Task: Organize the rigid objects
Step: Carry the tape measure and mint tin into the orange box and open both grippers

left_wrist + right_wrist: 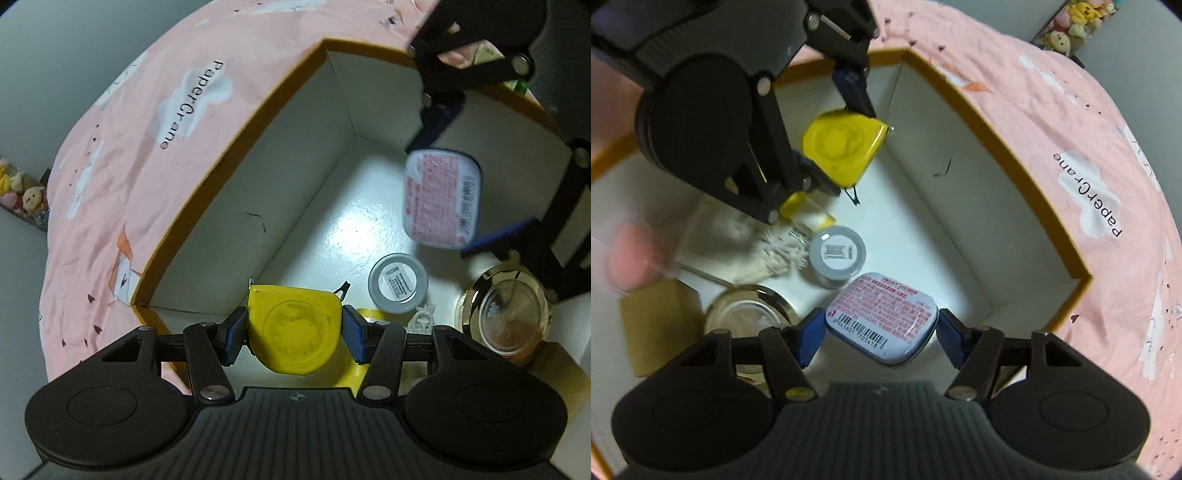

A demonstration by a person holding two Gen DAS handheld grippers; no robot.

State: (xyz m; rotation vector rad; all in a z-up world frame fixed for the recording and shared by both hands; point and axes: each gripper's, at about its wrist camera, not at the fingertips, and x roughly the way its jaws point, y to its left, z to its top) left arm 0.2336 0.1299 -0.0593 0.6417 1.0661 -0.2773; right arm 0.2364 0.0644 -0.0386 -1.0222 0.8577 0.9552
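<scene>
A yellow tape measure (293,334) is clamped between the blue pads of my left gripper (293,332), low over the near corner of a white-lined box (277,166) with a mustard rim. My right gripper (882,338) is shut on a small mint tin (882,317), label and barcode facing up, held above the box floor. In the left wrist view the right gripper (461,184) comes in from the upper right with the tin (441,199). In the right wrist view the left gripper (838,140) carries the tape measure (842,147) near the far corner of the box (960,203).
On the box floor lie a small grey-lidded jar (399,282) (836,253), a gold-lidded glass jar (506,314) (750,314), a white tassel (775,254), a clear yellow piece (807,212) and a brown card (653,325). A pink printed sheet (147,147) surrounds the box. Blurred fingers (628,254) show at left.
</scene>
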